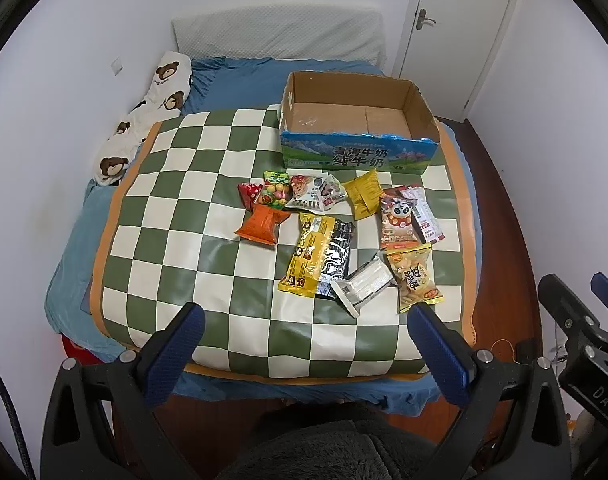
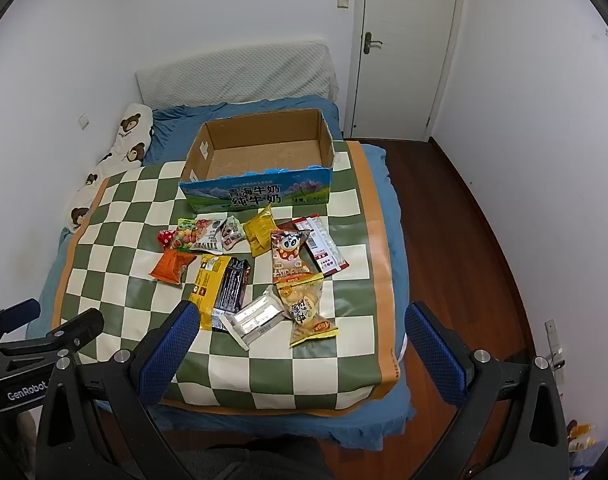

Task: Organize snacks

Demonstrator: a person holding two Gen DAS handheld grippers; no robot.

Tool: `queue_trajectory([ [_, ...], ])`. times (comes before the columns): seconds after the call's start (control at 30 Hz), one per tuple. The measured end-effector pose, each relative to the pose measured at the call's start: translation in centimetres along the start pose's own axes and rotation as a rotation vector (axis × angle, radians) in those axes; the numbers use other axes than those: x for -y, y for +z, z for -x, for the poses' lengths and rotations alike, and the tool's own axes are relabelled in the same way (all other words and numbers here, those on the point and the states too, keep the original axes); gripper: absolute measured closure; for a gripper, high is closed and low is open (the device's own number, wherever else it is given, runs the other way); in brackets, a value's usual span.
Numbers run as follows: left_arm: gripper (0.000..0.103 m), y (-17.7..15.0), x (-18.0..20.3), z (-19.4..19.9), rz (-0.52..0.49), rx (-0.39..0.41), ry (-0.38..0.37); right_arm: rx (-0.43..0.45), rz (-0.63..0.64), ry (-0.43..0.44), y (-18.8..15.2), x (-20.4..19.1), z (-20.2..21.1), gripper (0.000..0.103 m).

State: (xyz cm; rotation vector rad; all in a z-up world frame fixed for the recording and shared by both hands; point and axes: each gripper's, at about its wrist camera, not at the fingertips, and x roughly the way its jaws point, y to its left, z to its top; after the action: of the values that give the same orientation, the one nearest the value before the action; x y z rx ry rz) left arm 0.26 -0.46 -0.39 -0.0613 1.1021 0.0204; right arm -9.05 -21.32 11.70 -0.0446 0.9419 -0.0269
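Several snack packets lie loose on a green-and-white checked mat (image 1: pixel 184 216) (image 2: pixel 116 248) on the bed. Among them are an orange packet (image 1: pixel 260 225) (image 2: pixel 171 266), a long yellow packet (image 1: pixel 308 258) (image 2: pixel 208 288), a silver packet (image 1: pixel 363 286) (image 2: pixel 255 319) and a cartoon-cow packet (image 1: pixel 397 222) (image 2: pixel 288 256). An empty open cardboard milk box (image 1: pixel 355 154) (image 2: pixel 260 194) stands behind them. My left gripper (image 1: pixel 305 318) and my right gripper (image 2: pixel 300 320) are both open and empty, held above the mat's near edge.
The bed has a blue sheet (image 1: pixel 240 76) (image 2: pixel 383 208), a bear-print pillow (image 1: pixel 144 120) (image 2: pixel 112 160) at the left wall and a white headboard cushion (image 1: pixel 280 32). A wooden floor (image 2: pixel 455 220) and a closed door (image 2: pixel 407 48) are on the right.
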Motion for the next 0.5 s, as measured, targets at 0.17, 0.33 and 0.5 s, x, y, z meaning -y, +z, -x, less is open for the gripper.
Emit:
queue_trajectory([
  [0.17,0.0,0.19,0.35,0.78,-0.011,0.005,-0.002,0.002,-0.002,0.0,0.01,-0.01,0.05,0.0],
  [0.33,0.0,0.21,0.27,0.81,-0.009,0.005,-0.003,0.006,-0.017,0.004,-0.23,0.51,0.33,0.0],
  [0.5,0.0,0.26,0.27,0.84,-0.009,0.006,-0.003,0.001,-0.02,0.007,-0.18,0.58,0.34,0.0],
])
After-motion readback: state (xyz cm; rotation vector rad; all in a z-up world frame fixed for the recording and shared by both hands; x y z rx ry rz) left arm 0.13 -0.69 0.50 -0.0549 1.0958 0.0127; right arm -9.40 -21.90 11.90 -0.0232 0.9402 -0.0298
